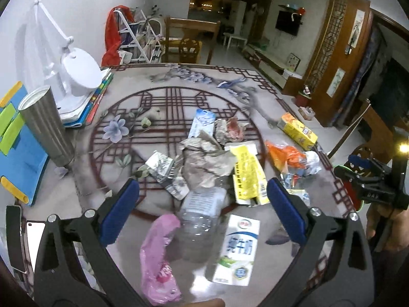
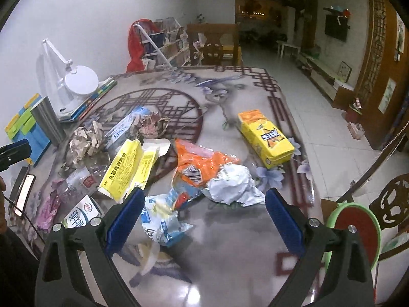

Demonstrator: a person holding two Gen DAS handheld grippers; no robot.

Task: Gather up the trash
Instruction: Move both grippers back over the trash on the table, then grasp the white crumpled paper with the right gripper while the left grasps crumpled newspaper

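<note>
Trash lies across a patterned table [image 1: 158,97]. In the left wrist view my left gripper [image 1: 203,192] is open and empty above a clear plastic bottle [image 1: 199,220], with a pink bag [image 1: 158,255] and a white milk carton [image 1: 235,248] beside it, and crumpled brown paper [image 1: 204,161] and a yellow box [image 1: 246,174] beyond. In the right wrist view my right gripper [image 2: 204,200] is open and empty over a blue-white wrapper [image 2: 161,220], near a white paper ball [image 2: 232,184], an orange bag [image 2: 202,163] and a yellow carton [image 2: 265,135].
A steel tumbler [image 1: 46,125], a white desk lamp [image 1: 76,71] on books, and a blue-green case [image 1: 15,138] stand at the table's left. A phone [image 2: 24,194] lies at the near left edge. A green-rimmed red bin [image 2: 355,230] sits off the table's right edge.
</note>
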